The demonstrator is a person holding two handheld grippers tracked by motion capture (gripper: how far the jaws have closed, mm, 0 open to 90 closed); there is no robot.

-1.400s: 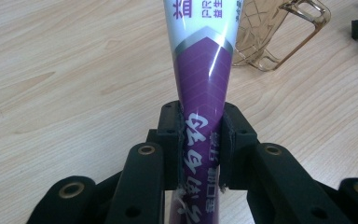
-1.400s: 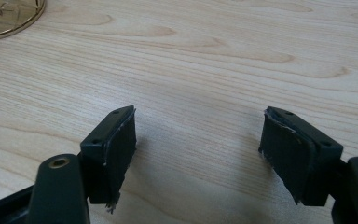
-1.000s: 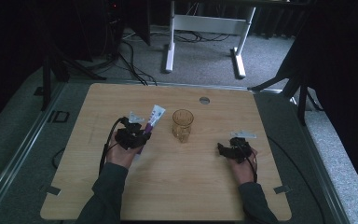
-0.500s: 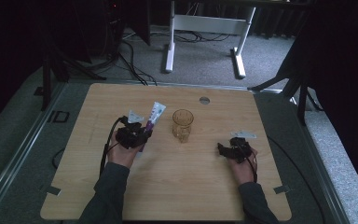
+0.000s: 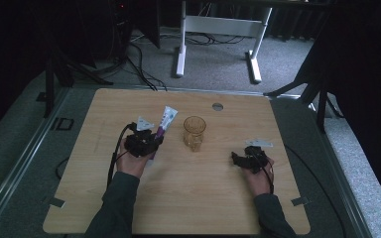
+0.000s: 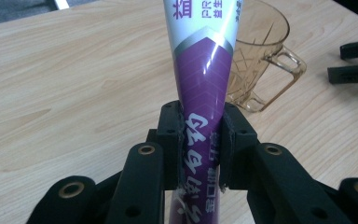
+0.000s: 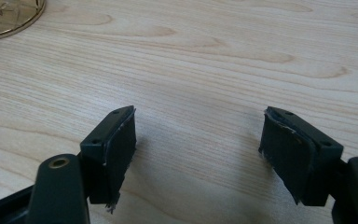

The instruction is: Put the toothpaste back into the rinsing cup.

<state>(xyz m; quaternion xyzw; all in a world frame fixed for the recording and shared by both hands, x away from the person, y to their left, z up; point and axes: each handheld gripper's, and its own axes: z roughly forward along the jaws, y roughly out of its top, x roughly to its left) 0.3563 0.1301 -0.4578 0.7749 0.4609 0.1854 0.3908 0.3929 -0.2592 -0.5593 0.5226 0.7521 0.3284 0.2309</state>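
The left gripper point(image 6: 199, 140) is clamped on a purple and white tube point(image 6: 204, 84), both jaws pressing its sides. In the high view the tube point(image 5: 162, 125) points toward 1 o'clock from the left hand, over the wooden table point(image 5: 79, 163). An amber glass mug point(image 5: 194, 133) stands near the table's middle, just beside the tube at its 3 o'clock. The right gripper point(image 7: 198, 154) is at 4 o'clock from the mug, jaws wide apart, nothing between them.

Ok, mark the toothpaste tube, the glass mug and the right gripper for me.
toothpaste tube point(image 6: 200, 74), left gripper view, purple body above the jaws.
glass mug point(image 5: 194, 133), high view, side wall.
right gripper point(image 7: 198, 154), right gripper view, midway between its open fingertips.
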